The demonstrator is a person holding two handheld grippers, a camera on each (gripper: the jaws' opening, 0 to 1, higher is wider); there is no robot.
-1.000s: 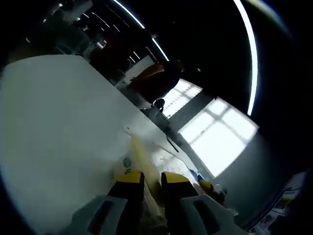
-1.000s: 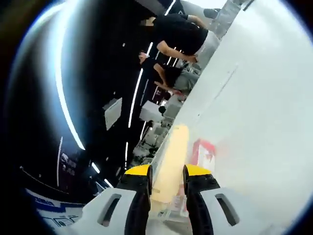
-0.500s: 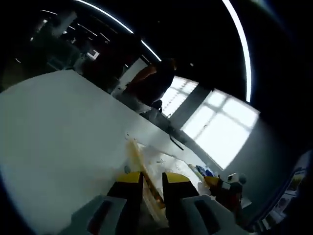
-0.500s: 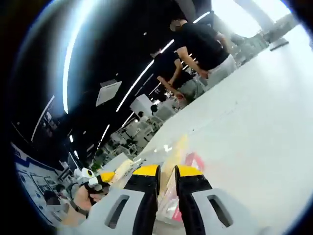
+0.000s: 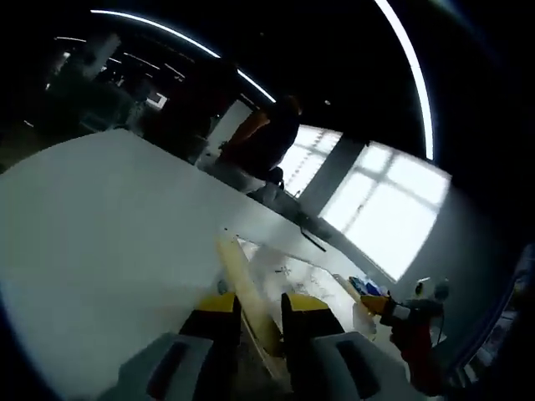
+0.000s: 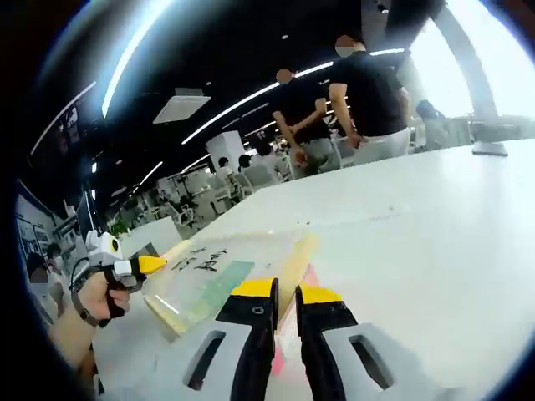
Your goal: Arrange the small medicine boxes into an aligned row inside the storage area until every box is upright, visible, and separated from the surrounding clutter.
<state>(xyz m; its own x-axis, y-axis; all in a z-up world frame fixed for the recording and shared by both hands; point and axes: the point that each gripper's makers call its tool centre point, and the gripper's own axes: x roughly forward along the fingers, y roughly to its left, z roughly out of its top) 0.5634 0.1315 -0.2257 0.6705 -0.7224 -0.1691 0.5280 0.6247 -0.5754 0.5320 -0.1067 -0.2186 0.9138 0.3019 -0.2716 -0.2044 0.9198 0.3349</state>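
Right gripper view: right gripper (image 6: 284, 292) clamps clear tray (image 6: 219, 280) rim; two people (image 6: 368, 92) stand behind white table (image 6: 435, 225).

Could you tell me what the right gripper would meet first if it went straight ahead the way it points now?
Probably the pale yellow rim of the clear storage box: it runs out from between the right gripper's nearly closed jaws. Beyond it lies the bare white table; depth is unclear.

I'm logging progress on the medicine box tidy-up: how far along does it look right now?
Nothing looks done: no aligned row of boxes can be seen. In hand: both the left gripper and the right gripper grip the yellowish rim of a clear storage bin on the white table. Its contents are too blurred to tell. Left: standing, aligning and separating the boxes.
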